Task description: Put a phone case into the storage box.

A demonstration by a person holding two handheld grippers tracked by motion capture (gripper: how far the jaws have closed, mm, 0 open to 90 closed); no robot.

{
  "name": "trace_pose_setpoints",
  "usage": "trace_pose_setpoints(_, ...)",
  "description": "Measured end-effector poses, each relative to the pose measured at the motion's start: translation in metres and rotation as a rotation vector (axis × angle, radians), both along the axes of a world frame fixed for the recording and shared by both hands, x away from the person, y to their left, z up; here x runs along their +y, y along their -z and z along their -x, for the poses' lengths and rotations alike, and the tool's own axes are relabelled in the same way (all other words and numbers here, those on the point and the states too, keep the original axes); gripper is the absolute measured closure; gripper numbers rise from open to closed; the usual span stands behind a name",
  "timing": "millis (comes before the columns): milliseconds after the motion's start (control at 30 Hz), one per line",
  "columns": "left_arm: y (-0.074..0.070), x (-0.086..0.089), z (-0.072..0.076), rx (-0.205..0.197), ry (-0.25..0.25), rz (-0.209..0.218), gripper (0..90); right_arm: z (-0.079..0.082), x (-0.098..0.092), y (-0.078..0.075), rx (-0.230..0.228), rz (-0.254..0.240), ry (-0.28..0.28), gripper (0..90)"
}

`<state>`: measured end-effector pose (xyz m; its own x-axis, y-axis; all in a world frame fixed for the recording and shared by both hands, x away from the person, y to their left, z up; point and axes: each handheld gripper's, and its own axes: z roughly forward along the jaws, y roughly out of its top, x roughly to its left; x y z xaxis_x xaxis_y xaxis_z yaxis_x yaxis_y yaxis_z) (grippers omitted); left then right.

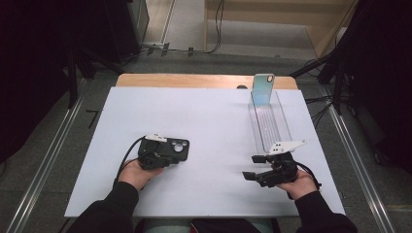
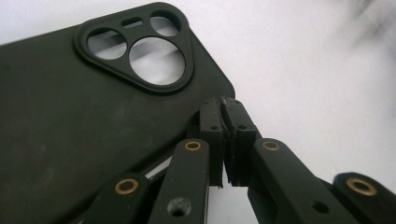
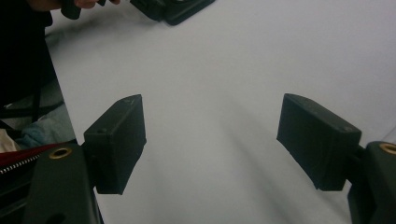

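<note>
The black phone case (image 1: 174,148) lies on the white table (image 1: 204,126) near its left front, its edge pinched between the left gripper (image 2: 225,105)'s closed jaws; the right gripper (image 3: 210,140) rests well apart, jaws wide and empty

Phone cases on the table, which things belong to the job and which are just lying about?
In the job: black phone case, left gripper shut on its edge.
Lying about: clear tray, light blue phone case standing in it, open right gripper.

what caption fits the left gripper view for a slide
Left gripper, jaws shut, pinching the edge of a black phone case with three camera cutouts, above the white table.
</note>
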<state>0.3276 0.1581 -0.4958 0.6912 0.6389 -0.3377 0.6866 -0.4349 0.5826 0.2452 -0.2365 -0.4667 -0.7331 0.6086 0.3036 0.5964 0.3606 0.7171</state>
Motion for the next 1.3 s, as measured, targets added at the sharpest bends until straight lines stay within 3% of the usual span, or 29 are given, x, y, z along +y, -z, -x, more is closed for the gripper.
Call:
trace_pose_setpoints(367, 0.001, -0.015, -0.017, -0.024, -0.026, -0.006, 88.5, 0.004, -0.005, 0.002, 0.005, 0.008, 0.021, 21.7)
trace_pose_setpoints(667, 0.003, -0.022, -0.031, -0.017, -0.076, 0.002, 88.5, 0.004, -0.004, 0.006, 0.003, 0.033, 0.014, 21.8)
trace_pose_setpoints(933, 0.006, -0.024, -0.036, -0.012, -0.088, 0.011, 88.3, 0.006, -0.002, 0.007, 0.007, 0.034, 0.006, 21.7)
trace_pose_setpoints(1067, -0.002, -0.020, -0.035, 0.018, -0.088, 0.065, 81.8, 0.005, -0.003, 0.007, 0.005, 0.030, 0.006, 21.7)
trace_pose_setpoints(1167, -0.011, -0.018, -0.030, 0.028, -0.066, 0.083, 75.7, 0.005, -0.003, 0.007, 0.005, 0.028, 0.003, 21.7)
trace_pose_setpoints(1233, -0.017, -0.014, -0.026, 0.022, -0.046, 0.087, 70.4, 0.005, -0.003, 0.007, 0.006, 0.028, 0.002, 21.7)
trace_pose_setpoints(1300, -0.024, -0.009, -0.021, 0.012, -0.012, 0.124, 62.9, 0.005, -0.003, 0.007, 0.007, 0.029, -0.001, 21.7)
